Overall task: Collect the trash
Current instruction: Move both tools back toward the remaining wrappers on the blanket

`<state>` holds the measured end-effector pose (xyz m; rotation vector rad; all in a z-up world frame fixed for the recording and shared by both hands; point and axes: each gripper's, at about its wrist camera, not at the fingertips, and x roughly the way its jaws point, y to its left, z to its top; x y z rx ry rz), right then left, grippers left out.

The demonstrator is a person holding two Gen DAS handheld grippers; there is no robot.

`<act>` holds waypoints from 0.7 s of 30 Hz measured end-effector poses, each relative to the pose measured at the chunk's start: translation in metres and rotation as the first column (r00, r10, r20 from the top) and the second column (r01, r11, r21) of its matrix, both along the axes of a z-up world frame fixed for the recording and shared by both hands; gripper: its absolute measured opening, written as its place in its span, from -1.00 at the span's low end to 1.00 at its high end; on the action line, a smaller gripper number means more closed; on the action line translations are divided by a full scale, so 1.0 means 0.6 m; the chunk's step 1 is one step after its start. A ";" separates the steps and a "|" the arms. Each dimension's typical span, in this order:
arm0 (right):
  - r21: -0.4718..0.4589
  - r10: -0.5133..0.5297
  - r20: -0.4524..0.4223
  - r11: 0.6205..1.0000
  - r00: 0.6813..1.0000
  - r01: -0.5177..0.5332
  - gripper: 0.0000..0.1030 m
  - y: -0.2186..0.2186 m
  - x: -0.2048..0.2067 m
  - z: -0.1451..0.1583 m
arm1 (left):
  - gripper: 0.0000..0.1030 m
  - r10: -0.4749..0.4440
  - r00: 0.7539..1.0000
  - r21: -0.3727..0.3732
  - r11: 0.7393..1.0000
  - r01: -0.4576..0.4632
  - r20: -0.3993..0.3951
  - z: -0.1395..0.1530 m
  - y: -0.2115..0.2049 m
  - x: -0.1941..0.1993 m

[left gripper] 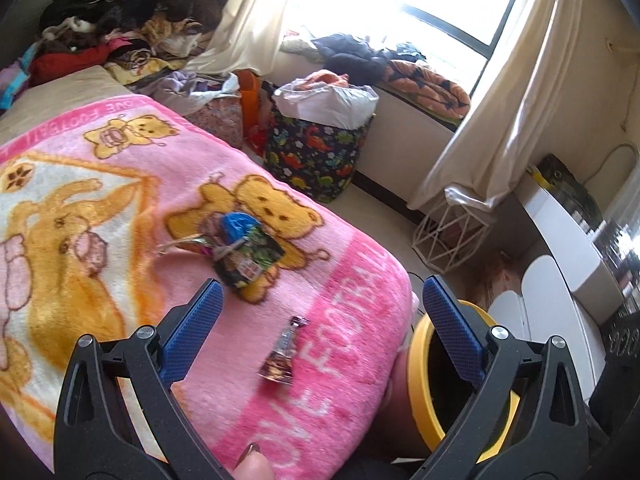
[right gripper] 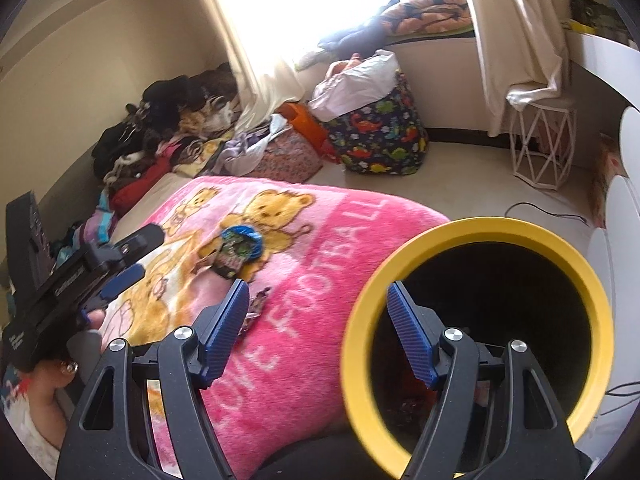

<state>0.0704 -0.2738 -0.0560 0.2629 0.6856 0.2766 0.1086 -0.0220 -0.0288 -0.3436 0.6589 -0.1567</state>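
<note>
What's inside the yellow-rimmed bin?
The bin is mostly dark inside; some reddish scraps show near the bottom. The right gripper blocks part of it.

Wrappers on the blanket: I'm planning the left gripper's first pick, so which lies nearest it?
The small, narrow wrapper lying alone, just ahead of the open left gripper. The dark wrapper and blue scrap lie farther up the blanket.

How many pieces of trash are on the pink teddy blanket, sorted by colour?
Blue crumpled wrapper: 1
Dark printed packet: 1
Small brown and silver wrapper: 1
Thin stringy scrap: 1
Total: 4, all on the pink blanket
</note>
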 end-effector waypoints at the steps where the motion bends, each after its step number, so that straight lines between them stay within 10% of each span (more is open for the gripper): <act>1: -0.003 0.012 -0.001 1.000 1.000 -0.012 0.38 0.011 0.001 -0.001 | 0.78 0.008 1.000 -0.001 1.000 -0.008 0.000 0.000 0.006 0.002; 21: -0.080 0.162 -0.078 0.983 0.984 -0.168 0.39 0.165 0.060 -0.068 | 0.68 0.076 0.993 0.012 0.997 -0.075 -0.089 -0.066 0.113 0.069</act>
